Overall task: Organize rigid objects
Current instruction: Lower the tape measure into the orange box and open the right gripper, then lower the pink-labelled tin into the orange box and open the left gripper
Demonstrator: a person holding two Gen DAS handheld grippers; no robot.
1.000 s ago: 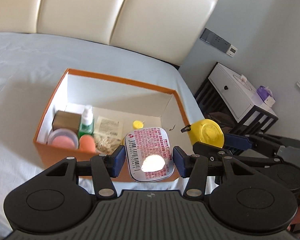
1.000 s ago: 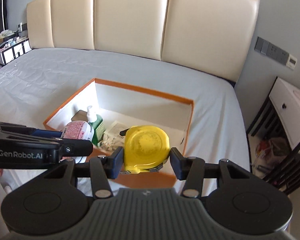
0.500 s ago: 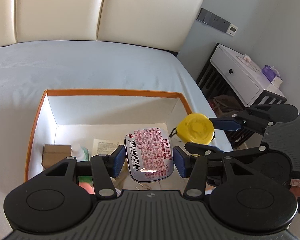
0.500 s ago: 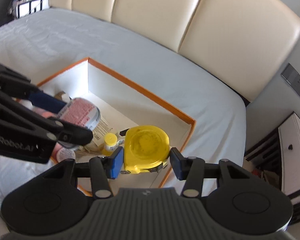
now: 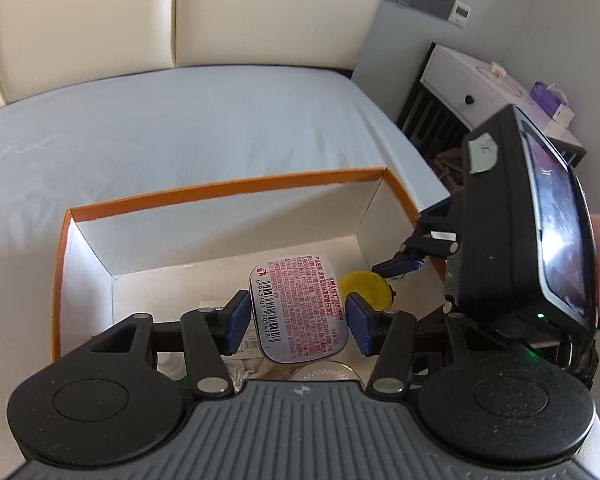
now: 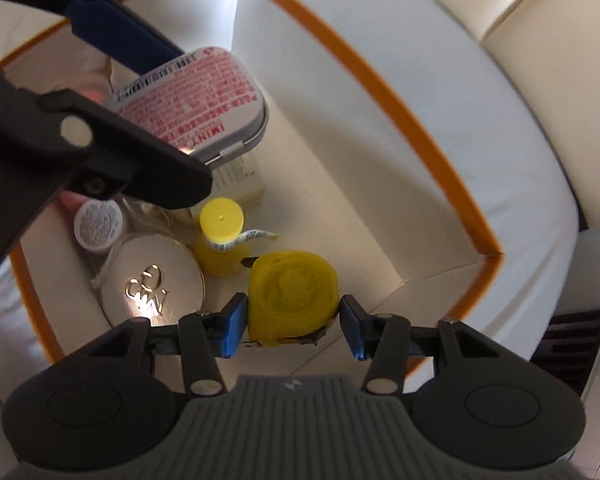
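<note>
Both hand-held grippers dipped into the box (image 5: 220,190), clamping mint tin (image 5: 300,309) and tape measure (image 6: 292,293).

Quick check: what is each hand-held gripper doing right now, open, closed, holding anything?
Left hand-held gripper: closed on the silver rectangular mint tin with a pink label.
Right hand-held gripper: closed on the round yellow tape measure.
</note>
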